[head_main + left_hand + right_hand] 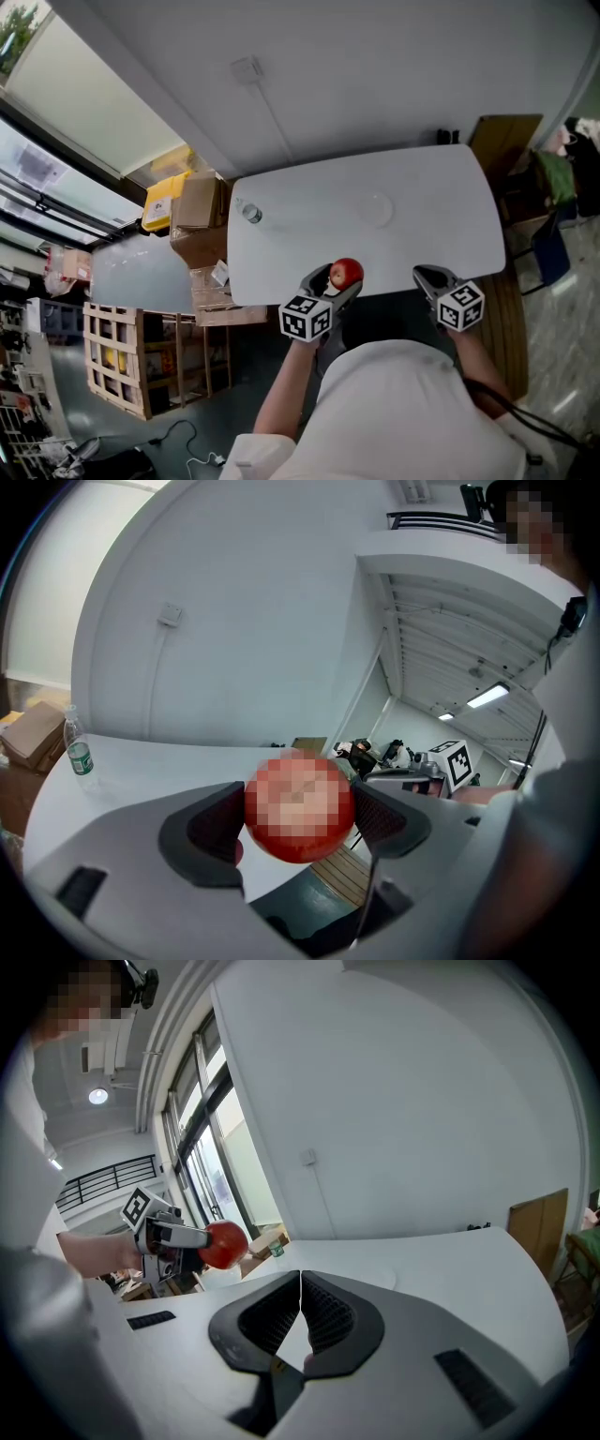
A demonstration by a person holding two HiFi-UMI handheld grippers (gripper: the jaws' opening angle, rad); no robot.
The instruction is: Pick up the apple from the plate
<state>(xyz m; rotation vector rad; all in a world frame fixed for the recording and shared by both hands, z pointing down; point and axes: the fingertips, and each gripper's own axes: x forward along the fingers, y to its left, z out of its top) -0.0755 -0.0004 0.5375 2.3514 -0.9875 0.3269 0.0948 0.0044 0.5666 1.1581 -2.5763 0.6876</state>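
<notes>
Apple point(346, 273): clamped between jaws of left gripper point(336, 281), lower centre of frame, over near edge of table point(431, 225), apart from plate point(373, 208). Right gripper point(428, 275): jaws together, empty, lower right.

Glossy, smooth red skin on the apple point(347, 272); the tabletop point(412, 234) reads matt, smooth white. The right hand-held gripper point(300, 1309) shows matt grey plastic with dark ribbed pads point(330, 1314). The cardboard boxes point(199, 202) look dull brown.

White table point(441, 211): 1 bottle point(251, 214) near left end, 1 plate point(373, 208) mid-table.
</notes>
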